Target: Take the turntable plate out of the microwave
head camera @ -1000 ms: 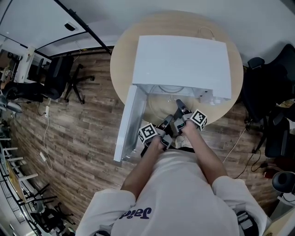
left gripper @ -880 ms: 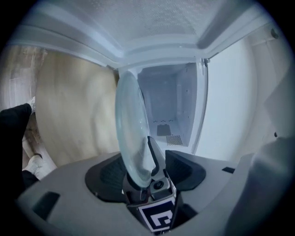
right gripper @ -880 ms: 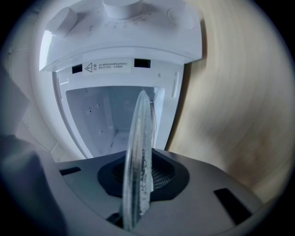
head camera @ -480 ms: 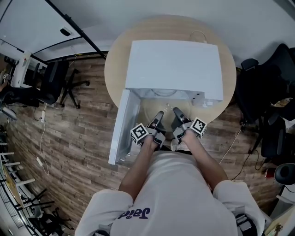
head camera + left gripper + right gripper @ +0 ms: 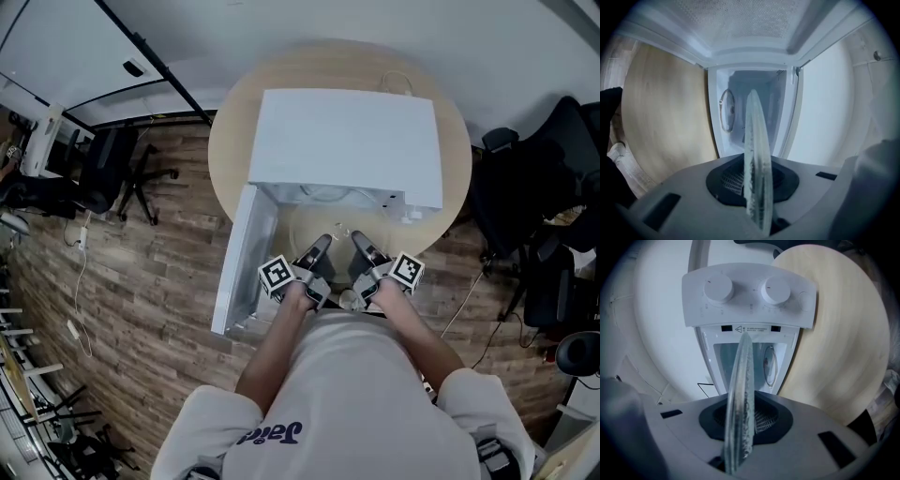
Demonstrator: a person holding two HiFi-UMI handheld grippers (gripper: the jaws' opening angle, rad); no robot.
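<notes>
The white microwave (image 5: 342,145) stands on a round wooden table (image 5: 455,178) with its door (image 5: 239,267) swung open to the left. The clear glass turntable plate (image 5: 339,232) is outside the cavity, held level in front of the opening by both grippers. In the left gripper view its rim (image 5: 754,154) runs edge-on between the pads of my left gripper (image 5: 757,183), whose jaws are closing on it. The right gripper (image 5: 739,425) is shut on the plate's rim (image 5: 740,390). From above, the left gripper (image 5: 319,251) and right gripper (image 5: 361,246) sit side by side.
The control panel with two knobs (image 5: 750,291) is above the open cavity (image 5: 747,362) in the right gripper view. Black office chairs stand on the wooden floor at the left (image 5: 122,159) and the right (image 5: 534,187). A cable (image 5: 398,80) lies behind the microwave.
Both grippers have drawn back from the microwave's mouth toward the person and risen, bringing the plate out. The left gripper now sits beside the right instead of behind it.
</notes>
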